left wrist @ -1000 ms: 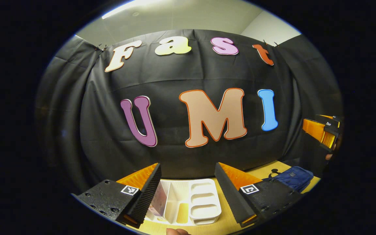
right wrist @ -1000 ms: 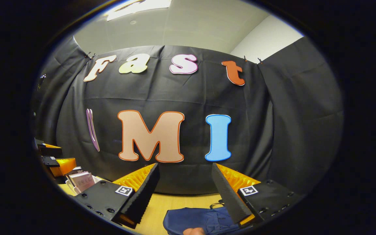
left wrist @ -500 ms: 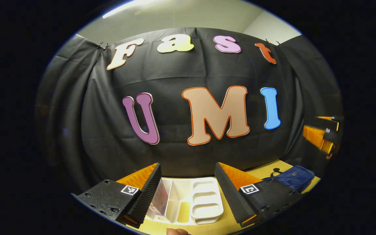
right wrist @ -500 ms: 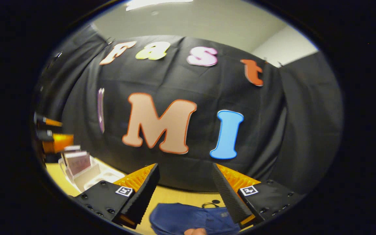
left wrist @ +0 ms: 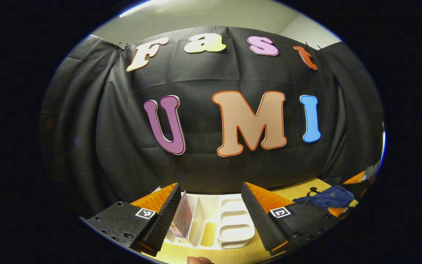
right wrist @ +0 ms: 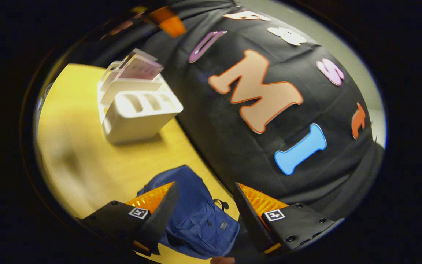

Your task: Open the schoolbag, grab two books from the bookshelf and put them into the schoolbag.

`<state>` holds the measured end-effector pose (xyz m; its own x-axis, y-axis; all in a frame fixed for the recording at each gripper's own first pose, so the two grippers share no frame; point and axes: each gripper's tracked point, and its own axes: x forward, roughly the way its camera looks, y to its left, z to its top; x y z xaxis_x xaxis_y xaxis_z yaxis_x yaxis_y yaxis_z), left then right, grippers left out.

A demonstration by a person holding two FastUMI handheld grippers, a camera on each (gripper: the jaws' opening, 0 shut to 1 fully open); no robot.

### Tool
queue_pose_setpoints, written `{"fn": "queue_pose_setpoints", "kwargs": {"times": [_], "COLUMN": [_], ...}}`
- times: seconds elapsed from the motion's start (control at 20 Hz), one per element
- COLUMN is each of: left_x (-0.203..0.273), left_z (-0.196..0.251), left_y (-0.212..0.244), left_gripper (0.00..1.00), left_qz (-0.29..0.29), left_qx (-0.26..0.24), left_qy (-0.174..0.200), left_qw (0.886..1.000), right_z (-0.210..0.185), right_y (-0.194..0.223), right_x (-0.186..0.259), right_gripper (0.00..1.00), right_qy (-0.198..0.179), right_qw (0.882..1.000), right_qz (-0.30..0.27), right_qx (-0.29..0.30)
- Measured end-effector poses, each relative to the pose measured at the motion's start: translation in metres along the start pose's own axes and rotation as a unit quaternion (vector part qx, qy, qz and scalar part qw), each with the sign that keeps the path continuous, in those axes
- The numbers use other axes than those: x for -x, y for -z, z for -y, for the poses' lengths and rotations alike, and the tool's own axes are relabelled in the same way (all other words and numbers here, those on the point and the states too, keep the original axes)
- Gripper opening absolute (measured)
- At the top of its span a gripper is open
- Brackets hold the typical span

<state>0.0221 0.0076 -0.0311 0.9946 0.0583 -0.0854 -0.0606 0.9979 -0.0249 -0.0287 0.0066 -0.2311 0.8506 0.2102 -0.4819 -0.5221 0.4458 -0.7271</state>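
A blue schoolbag (right wrist: 196, 220) lies zipped on the yellow wooden table (right wrist: 79, 161). My right gripper (right wrist: 206, 185) hovers just above it, open, with the bag showing between its fingers. The white bookshelf (right wrist: 137, 110) stands farther off on the table with pinkish books (right wrist: 139, 68) upright in its rear slot. In the left gripper view the bookshelf (left wrist: 229, 223) sits straight ahead between the fingers of my open left gripper (left wrist: 210, 187). A book (left wrist: 183, 216) leans by its left finger. The schoolbag (left wrist: 326, 198) lies at the far right.
The black cloth wall runs close behind the bookshelf and the bag. An orange part of the right gripper (left wrist: 354, 179) shows at the right edge beside the bag. Bare table (right wrist: 68, 172) stretches in front of the bookshelf.
My right gripper has tipped down and rolled, coming in over the schoolbag, which now shows between its fingers. The left gripper has shifted slightly and stays open in front of the bookshelf.
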Motion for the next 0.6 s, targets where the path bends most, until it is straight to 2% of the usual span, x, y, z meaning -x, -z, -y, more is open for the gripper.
{"fn": "queue_pose_setpoints", "kwargs": {"times": [0.2,0.25,0.3,0.5,0.55,0.6], "left_x": [0.004,0.005,0.005,0.008,0.01,0.01], "left_z": [-0.018,-0.023,-0.027,-0.03,-0.029,-0.03], "left_y": [0.003,0.004,0.005,0.01,0.011,0.009], "left_gripper": [0.97,1.0,0.97,0.97,0.96,0.97], "left_qz": [-0.003,-0.003,-0.005,-0.014,-0.015,-0.013], "left_qx": [-0.006,-0.007,-0.006,0.001,0.001,0.002], "left_qy": [-0.022,-0.028,-0.034,-0.039,-0.04,-0.042], "left_qw": [1.0,1.0,0.999,0.999,0.999,0.999], "right_z": [-0.045,-0.055,-0.064,-0.092,-0.098,-0.1], "right_y": [0.044,0.053,0.064,0.095,0.103,0.105], "right_x": [-0.022,-0.027,-0.035,-0.068,-0.076,-0.08], "right_gripper": [0.98,0.98,0.99,0.98,0.89,0.89], "right_qy": [-0.042,-0.049,-0.06,-0.099,-0.108,-0.11], "right_qw": [0.996,0.995,0.992,0.982,0.979,0.978], "right_qz": [-0.031,-0.04,-0.052,-0.076,-0.086,-0.092], "right_qx": [0.068,0.08,0.093,0.139,0.147,0.151]}}
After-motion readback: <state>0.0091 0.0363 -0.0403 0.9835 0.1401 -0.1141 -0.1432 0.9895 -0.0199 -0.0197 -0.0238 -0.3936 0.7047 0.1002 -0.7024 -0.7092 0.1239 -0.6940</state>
